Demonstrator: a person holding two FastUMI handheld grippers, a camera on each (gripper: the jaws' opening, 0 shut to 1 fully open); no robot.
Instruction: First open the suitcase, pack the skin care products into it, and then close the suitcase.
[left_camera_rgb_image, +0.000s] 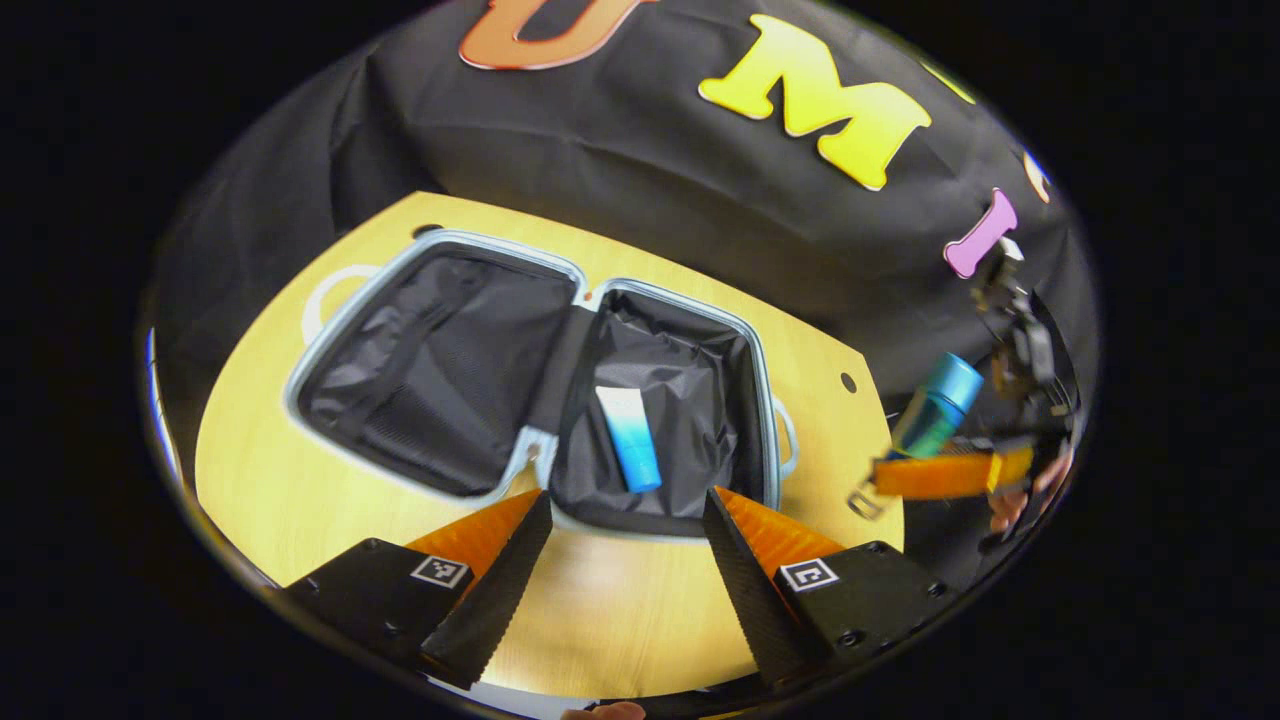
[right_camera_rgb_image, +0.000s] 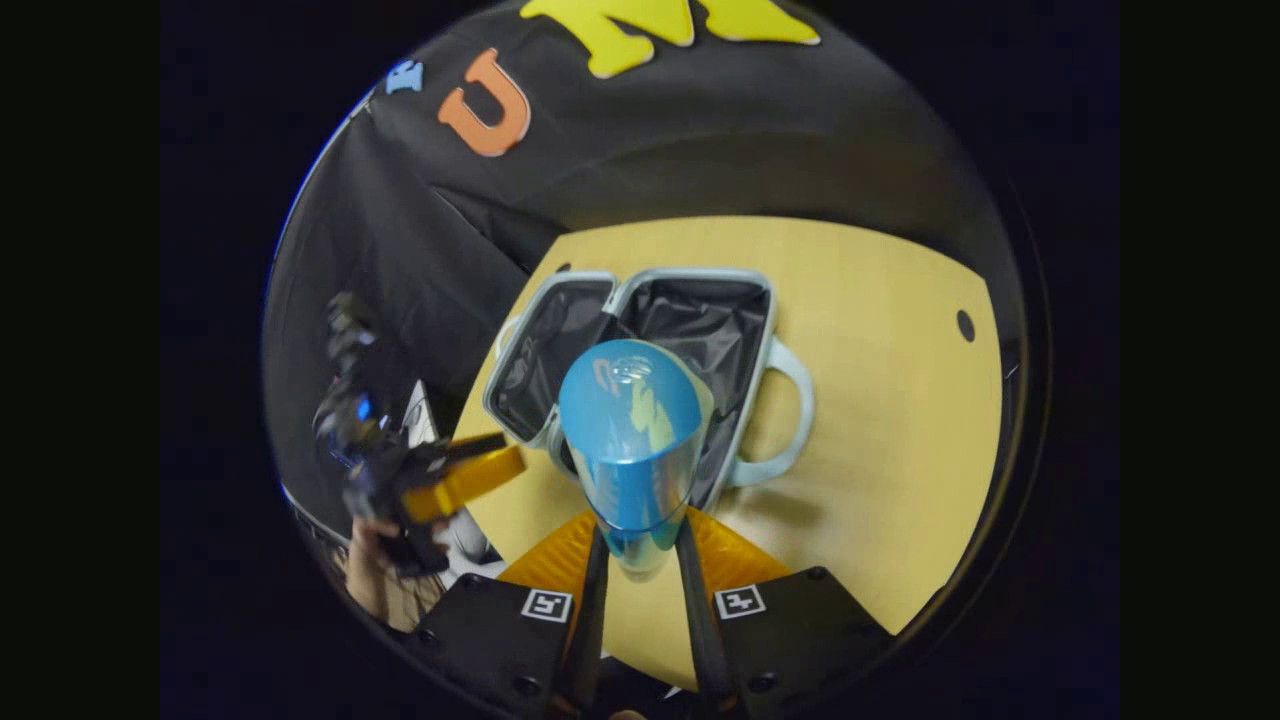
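Suitcase (left_camera_rgb_image: 330, 330) lies open | your right gripper (right_camera_rgb_image: 640, 555) pinches blue bottle (right_camera_rgb_image: 632, 440) above it, left gripper (left_camera_rgb_image: 625, 540) spread | release early and it could roll beside the tube (left_camera_rgb_image: 630, 437) or bounce out.

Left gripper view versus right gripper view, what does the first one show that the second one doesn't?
The left gripper view alone shows a white and blue tube lying in the suitcase's right half, seen between the open left gripper. The right gripper view alone shows the blue bottle's cap close up, clamped in the right gripper. Both show the open suitcase on the wooden table.
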